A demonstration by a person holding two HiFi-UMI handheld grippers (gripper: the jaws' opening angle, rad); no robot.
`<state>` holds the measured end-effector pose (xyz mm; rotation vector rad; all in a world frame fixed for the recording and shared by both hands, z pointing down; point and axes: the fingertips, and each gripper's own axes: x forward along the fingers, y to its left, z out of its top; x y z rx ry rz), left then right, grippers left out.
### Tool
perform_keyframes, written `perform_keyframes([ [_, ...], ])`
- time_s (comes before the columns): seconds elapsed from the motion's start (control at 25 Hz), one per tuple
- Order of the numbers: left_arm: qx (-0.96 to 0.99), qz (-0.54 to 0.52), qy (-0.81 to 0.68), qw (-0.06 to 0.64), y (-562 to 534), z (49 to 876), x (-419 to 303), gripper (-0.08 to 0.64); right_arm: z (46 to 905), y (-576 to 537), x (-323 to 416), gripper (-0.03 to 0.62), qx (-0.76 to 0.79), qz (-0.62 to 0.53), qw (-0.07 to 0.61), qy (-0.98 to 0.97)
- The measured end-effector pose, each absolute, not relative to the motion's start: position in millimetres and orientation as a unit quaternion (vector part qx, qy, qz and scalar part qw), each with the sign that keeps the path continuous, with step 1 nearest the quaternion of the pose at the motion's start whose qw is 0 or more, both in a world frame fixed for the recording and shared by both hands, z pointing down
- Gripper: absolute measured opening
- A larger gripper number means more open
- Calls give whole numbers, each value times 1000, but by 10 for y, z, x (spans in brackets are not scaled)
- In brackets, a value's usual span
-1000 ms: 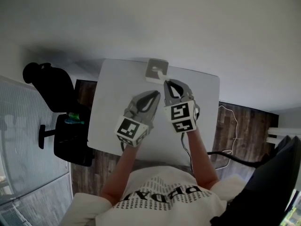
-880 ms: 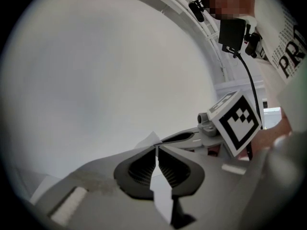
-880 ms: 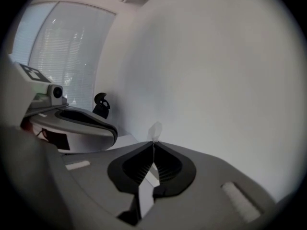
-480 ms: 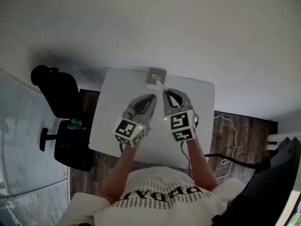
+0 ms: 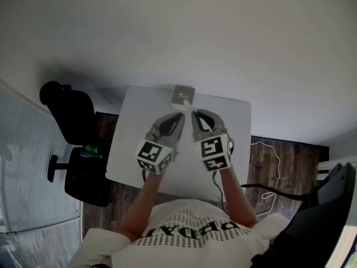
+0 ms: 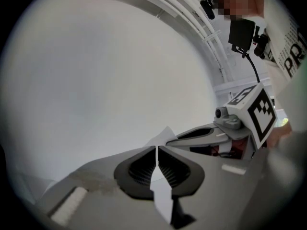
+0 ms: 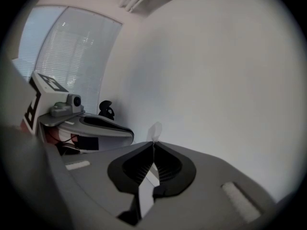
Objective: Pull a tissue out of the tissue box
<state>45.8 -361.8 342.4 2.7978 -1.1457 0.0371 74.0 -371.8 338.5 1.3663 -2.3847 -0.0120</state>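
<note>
A small white tissue box stands at the far edge of the white table. Both grippers hang side by side above the table, just short of the box. My right gripper is shut, and a thin wisp of tissue sticks up from its tips. The same tissue corner shows in the left gripper view, close beside my left gripper. My left gripper is shut too, and I see nothing surely held in it. Whether the tissue still reaches the box is too small to tell.
A black office chair stands left of the table on the dark wood floor. A white cable lies on the floor to the right. A plain white wall rises behind the table. The person's torso fills the bottom of the head view.
Both grippers have risen and drawn back from the tissue box toward the person. The right one moved more, with the tissue at its tips.
</note>
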Motion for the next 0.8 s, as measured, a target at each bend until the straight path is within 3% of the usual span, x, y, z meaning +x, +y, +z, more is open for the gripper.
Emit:
perform_keyframes([
  [0.8, 922, 13, -382, 64, -3611, 3470, 495, 6, 3422, -3699, 794, 9, 482, -2, 199, -853],
])
